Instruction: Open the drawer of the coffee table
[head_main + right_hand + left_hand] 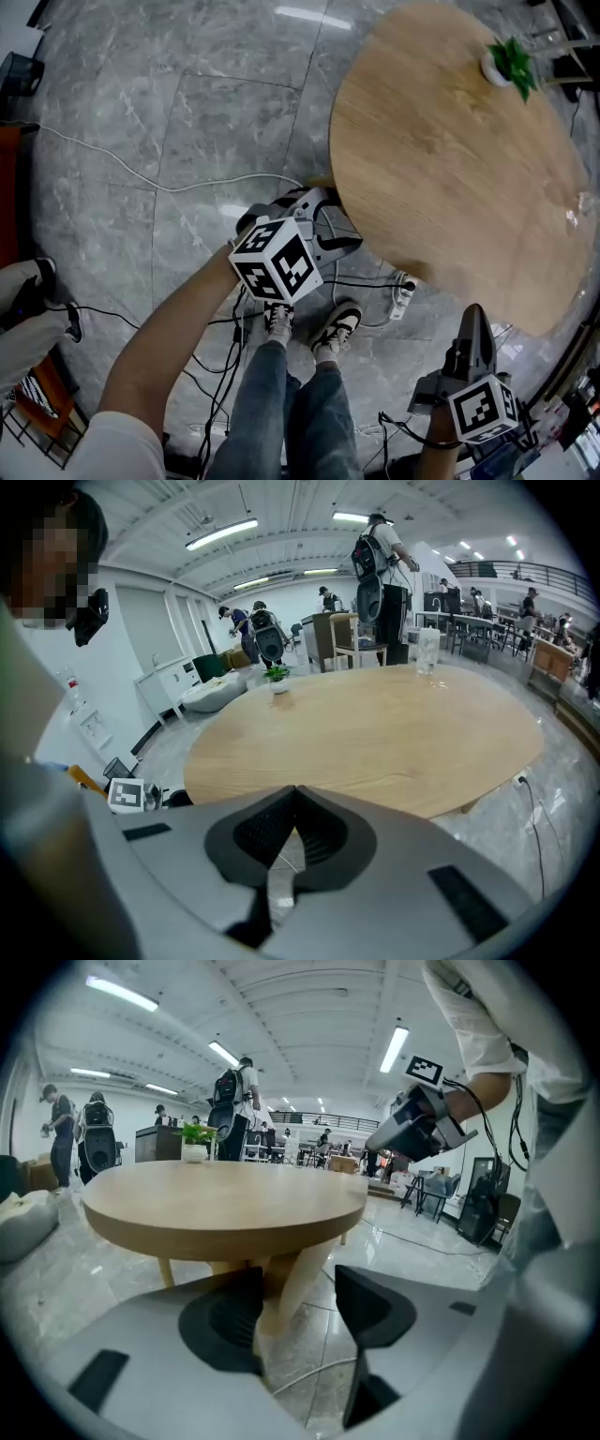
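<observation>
The left hand-held gripper (317, 199) is held low at the near rim of the round wooden table (450, 169), pointed in under the top. That is judged to be where a drawer front would be sought. Its jaws stand apart with nothing pressed between the pads; only a pale table leg (302, 1265) is seen beyond the gap. No drawer or handle can be made out in any view, so its place on the table cannot be told.

The right hand-held gripper (475, 319) is kept further back on the other side, jaws brought together on nothing. It is apparently parked out of the way while the left one works.

On the top a small potted plant (509, 58) is set near the far edge and a clear glass (427, 649) toward another edge, both well apart from the grippers. The marble floor below is crossed by cables (187, 183) and a power strip (403, 293) lies just beside the person's shoes (337, 328) — a tripping risk, though the reach itself is not blocked.
</observation>
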